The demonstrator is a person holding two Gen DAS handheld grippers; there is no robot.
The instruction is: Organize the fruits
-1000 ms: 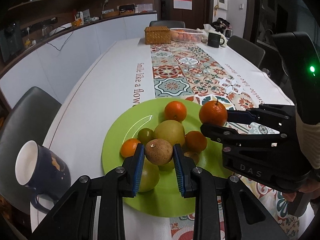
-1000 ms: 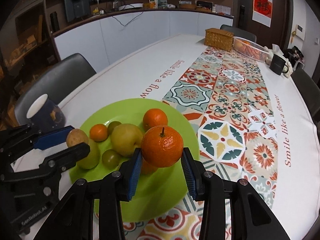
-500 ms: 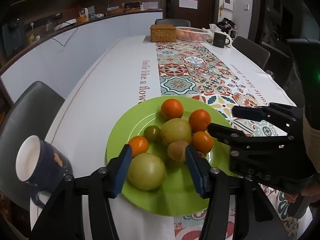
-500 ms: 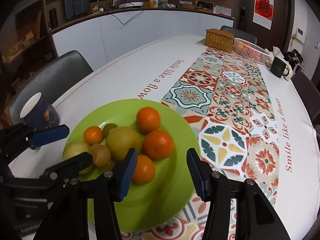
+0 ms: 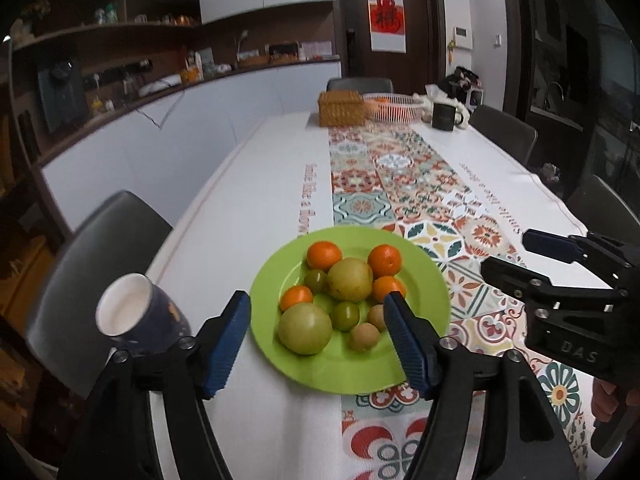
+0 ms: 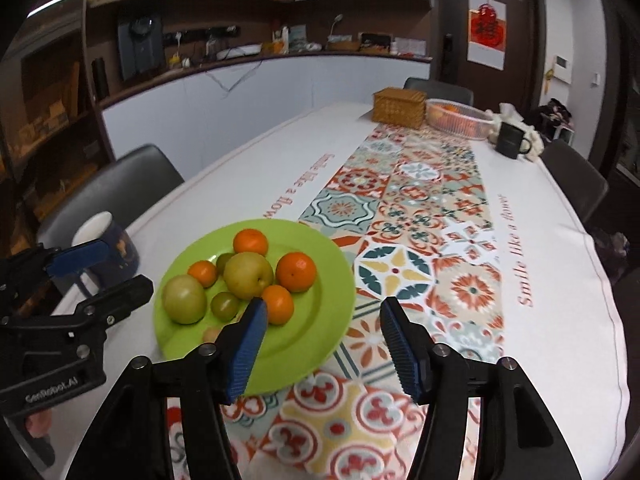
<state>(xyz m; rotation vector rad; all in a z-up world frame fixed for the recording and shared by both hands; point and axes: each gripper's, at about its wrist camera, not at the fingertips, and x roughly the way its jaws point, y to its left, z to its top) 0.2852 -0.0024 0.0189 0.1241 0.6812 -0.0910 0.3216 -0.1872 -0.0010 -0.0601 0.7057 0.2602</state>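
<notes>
A green plate (image 5: 424, 292) (image 6: 320, 316) near the table's front holds several fruits: oranges such as one at the right (image 5: 384, 260) (image 6: 296, 271), a yellow pear (image 5: 349, 279) (image 6: 248, 275), a large green fruit (image 5: 305, 328) (image 6: 184, 299), small green ones and brown kiwis (image 5: 364, 337). My left gripper (image 5: 318, 344) is open and empty, raised over the plate's near edge. My right gripper (image 6: 322, 344) is open and empty, just right of the fruit pile. Each gripper shows in the other's view, the right one (image 5: 516, 258) and the left one (image 6: 106, 266).
A dark blue mug (image 5: 138, 316) (image 6: 106, 246) stands left of the plate. A patterned runner (image 5: 400, 184) runs down the table. At the far end are a wicker box (image 5: 341, 109), a pink basket (image 5: 394, 107) and a black mug (image 5: 443, 117). Dark chairs surround the table.
Both grippers let go of their fruits, the left its kiwi and the right its orange, onto the plate. Both opened wide and drew back and up from the plate.
</notes>
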